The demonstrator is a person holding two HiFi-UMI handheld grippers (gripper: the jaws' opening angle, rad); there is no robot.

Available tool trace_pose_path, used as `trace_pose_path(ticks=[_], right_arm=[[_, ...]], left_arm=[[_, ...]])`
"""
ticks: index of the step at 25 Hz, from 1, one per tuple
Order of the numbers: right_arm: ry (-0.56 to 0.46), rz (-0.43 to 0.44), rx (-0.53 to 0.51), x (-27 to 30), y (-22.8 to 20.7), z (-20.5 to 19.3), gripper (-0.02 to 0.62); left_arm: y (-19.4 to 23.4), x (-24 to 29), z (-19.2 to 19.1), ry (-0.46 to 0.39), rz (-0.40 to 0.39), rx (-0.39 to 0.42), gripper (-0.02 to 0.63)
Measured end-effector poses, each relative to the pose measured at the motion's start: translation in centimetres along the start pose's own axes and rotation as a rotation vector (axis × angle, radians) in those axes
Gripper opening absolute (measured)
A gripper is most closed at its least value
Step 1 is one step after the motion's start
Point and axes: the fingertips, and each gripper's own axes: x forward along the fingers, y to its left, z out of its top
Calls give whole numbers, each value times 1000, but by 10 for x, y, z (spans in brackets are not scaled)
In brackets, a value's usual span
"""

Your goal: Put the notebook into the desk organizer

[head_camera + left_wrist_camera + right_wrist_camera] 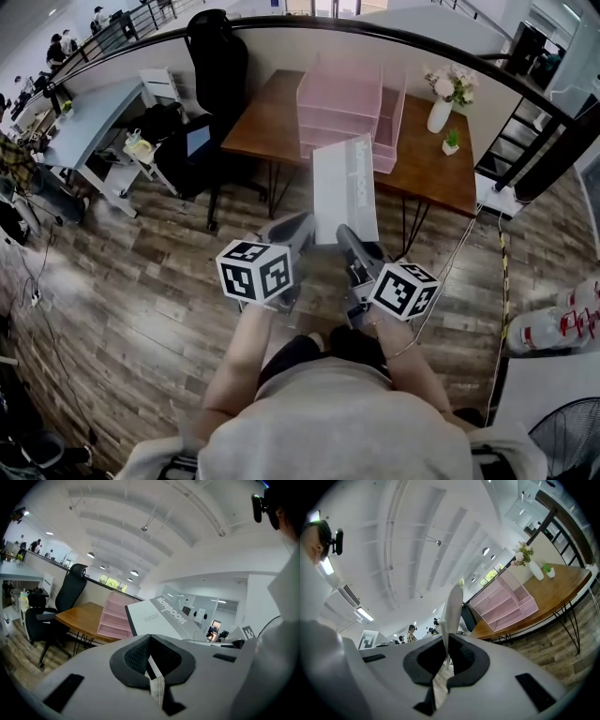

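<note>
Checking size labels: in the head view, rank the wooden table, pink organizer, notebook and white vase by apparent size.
1. table
2. organizer
3. notebook, though it is nearest the camera
4. vase

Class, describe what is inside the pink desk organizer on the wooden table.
The desk organizer shows bare shelves with nothing in them. In the head view the notebook covers its lower front, hiding that part.

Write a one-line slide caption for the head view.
The left gripper and right gripper hold a notebook by its near edge, short of the pink desk organizer on the wooden desk.
</note>
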Motion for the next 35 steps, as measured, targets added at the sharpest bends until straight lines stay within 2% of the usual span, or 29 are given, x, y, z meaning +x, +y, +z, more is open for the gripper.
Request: trace_pose_path(ticks=[8,15,22,35], right_arm=[[31,-11,1,17,-8,-6,17],[24,-22,-17,36,-26,10,18],[14,0,-16,78,-53,38,18],[-18,9,-17,161,-118,108,18]], left_arm=[[-2,11,-9,13,-37,-13,11],[8,30,-11,27,-44,-38,11],[48,65,18,7,-13,-37,11],[95,149,69,-14,-14,-33,11]])
